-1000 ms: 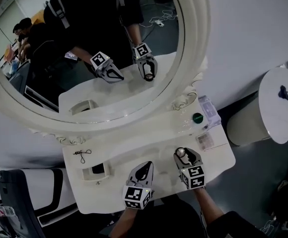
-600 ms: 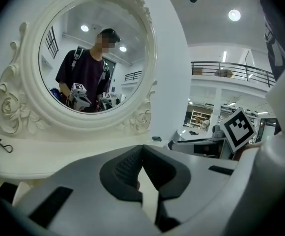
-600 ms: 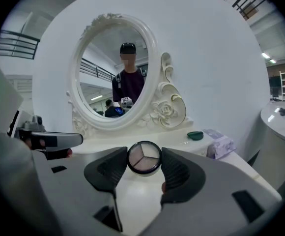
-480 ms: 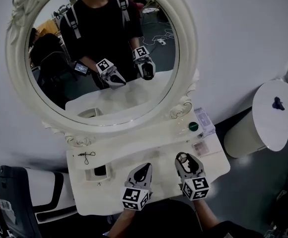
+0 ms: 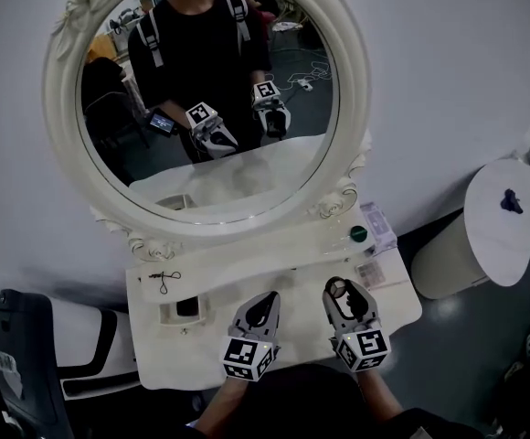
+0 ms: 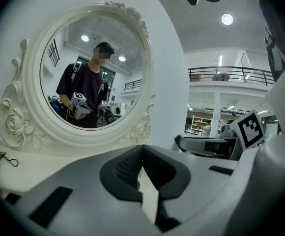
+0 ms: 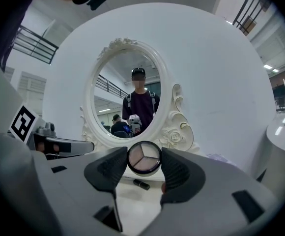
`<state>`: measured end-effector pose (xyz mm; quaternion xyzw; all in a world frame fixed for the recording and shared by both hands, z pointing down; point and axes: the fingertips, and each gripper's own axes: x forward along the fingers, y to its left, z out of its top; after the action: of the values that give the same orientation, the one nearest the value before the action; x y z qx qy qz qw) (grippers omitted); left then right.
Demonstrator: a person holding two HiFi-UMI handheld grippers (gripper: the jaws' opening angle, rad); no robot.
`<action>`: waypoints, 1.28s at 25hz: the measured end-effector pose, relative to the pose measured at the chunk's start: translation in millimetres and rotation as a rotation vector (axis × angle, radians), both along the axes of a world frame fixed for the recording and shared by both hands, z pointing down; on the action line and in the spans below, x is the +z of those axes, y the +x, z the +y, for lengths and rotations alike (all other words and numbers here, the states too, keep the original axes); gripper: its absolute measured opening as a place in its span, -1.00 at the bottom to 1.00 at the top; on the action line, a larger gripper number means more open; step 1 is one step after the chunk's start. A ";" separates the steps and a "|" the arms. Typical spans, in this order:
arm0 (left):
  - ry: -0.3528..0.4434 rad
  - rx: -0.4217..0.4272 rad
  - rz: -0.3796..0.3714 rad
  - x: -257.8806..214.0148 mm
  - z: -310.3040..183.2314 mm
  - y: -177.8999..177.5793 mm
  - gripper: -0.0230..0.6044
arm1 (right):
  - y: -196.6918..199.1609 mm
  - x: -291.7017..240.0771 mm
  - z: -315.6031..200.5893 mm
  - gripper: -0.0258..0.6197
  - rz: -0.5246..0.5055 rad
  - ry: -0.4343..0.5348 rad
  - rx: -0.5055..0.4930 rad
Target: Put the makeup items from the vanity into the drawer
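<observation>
Head view, left gripper (image 5: 266,300): jaws pressed together, nothing in them, over the front of the vanity top (image 5: 247,268).
Head view, right gripper (image 5: 340,292): tips pinch a round eyeshadow compact (image 5: 335,288); a green-capped jar (image 5: 359,234) sits beyond them, to the right.
Left gripper view: fingers meet with no gap; an eyelash curler (image 6: 2,157) lies far to their left, the mirror (image 6: 91,73) ahead.
Right gripper view: compact clamped between both pads, its three pans facing the camera; a dark tube (image 7: 141,184) lies on the vanity just below it.
</observation>
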<state>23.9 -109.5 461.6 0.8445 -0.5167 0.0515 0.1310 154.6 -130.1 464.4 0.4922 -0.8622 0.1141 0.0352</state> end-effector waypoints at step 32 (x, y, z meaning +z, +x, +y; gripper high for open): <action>-0.023 -0.530 -0.039 -0.9 129.3 -220.2 -0.88 | -255.8 -8.9 76.9 -0.19 -0.012 0.022 -0.569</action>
<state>-196.3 19.8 460.7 0.6771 -0.7216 0.0375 0.1393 -101.2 -53.2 455.5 0.2300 -0.9671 0.0932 0.0556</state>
